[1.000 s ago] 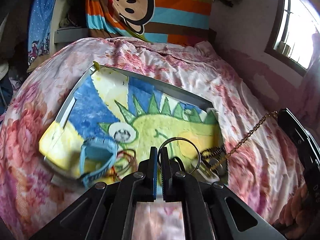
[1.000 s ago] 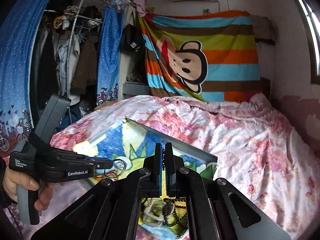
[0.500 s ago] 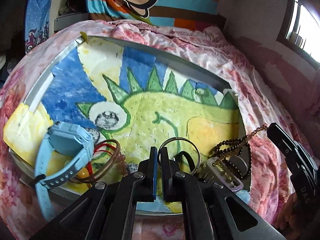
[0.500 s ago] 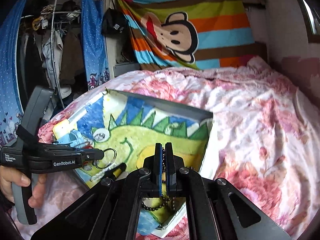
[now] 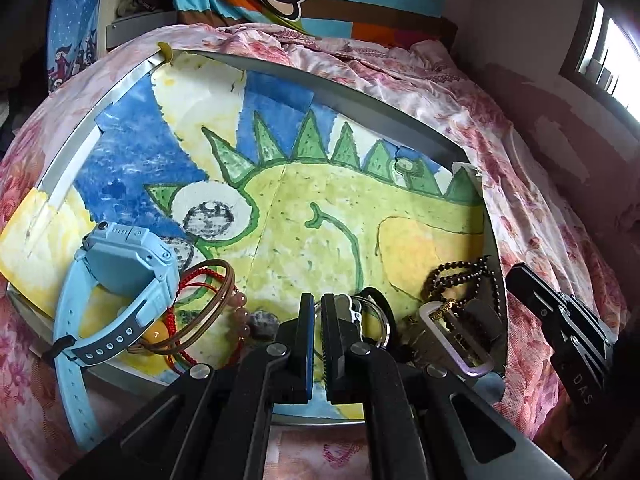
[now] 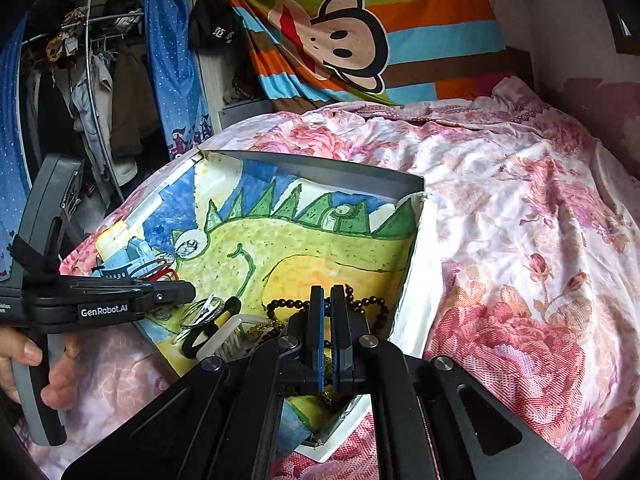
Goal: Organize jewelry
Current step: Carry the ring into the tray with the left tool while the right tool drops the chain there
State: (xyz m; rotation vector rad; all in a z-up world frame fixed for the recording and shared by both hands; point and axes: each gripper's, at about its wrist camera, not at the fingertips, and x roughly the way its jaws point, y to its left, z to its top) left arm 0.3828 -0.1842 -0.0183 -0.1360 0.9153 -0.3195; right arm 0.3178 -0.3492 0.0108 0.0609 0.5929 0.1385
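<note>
A shallow tray (image 5: 360, 98) lined with a dinosaur drawing lies on the bed; it also shows in the right wrist view (image 6: 416, 280). My left gripper (image 5: 316, 308) is shut on a metal key ring (image 5: 382, 320) low over the tray's near edge. My right gripper (image 6: 327, 300) is shut on a gold chain (image 6: 329, 390) that hangs between its pads. A dark bead necklace (image 5: 460, 274) lies at the tray's right, seen also in the right wrist view (image 6: 360, 302). A light blue watch (image 5: 120, 276) and red and brown bracelets (image 5: 200, 308) lie at the left.
A silver buckle-like clasp (image 5: 456, 336) and a black loop (image 6: 208, 334) lie by the necklace. The floral bedspread (image 6: 520, 240) surrounds the tray. A striped monkey blanket (image 6: 352, 40) hangs behind, and a clothes rack (image 6: 92, 80) stands at the left.
Both grippers have come down closer over the tray's near edge. The gold chain, earlier stretched up from the tray, now hangs slack in my right gripper.
</note>
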